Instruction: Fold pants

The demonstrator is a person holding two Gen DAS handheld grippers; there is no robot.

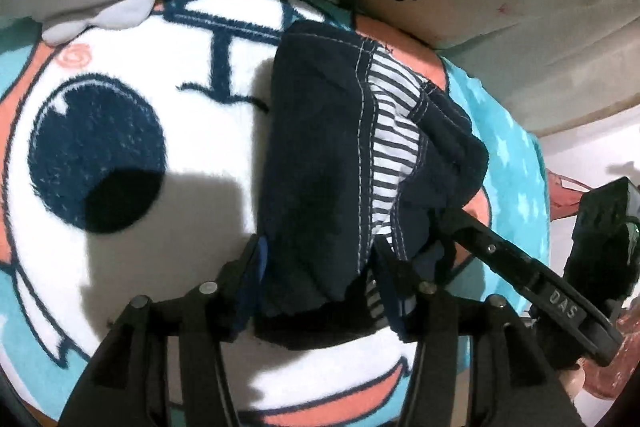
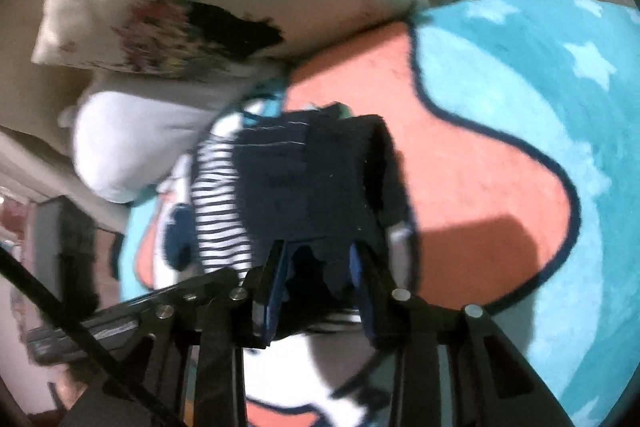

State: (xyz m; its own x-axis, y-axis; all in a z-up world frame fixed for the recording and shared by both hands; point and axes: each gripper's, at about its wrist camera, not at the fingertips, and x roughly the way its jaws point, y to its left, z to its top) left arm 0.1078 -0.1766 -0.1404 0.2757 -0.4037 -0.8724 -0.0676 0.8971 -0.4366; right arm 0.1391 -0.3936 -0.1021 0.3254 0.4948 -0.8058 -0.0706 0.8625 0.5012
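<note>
Nearest the lens in the left wrist view, the left tongs straddle the near edge of the small dark navy denim pants with white topstitching and a navy-and-white striped lining; the two black arms sit either side of the bunched cloth and appear clamped on it, since the fabric rises between them rather than lying slack. The right tongs reach in from the right side of that view and bite the adjacent portion of the same edge, so both grips hold the garment close together, probably to carry one end as a single straight line for a fold. In the blurred right wrist view, the right tongs also have dark cloth pinched between blue-padded arms, with the striped lining hanging to the left. The pants hang or drape just above the fluffy turquoise, coral and white cartoon-print blanket, which serves as the folding bed. A cream pillow with a floral print and a pale grey cushion lie beyond, well apart from the work.
</note>
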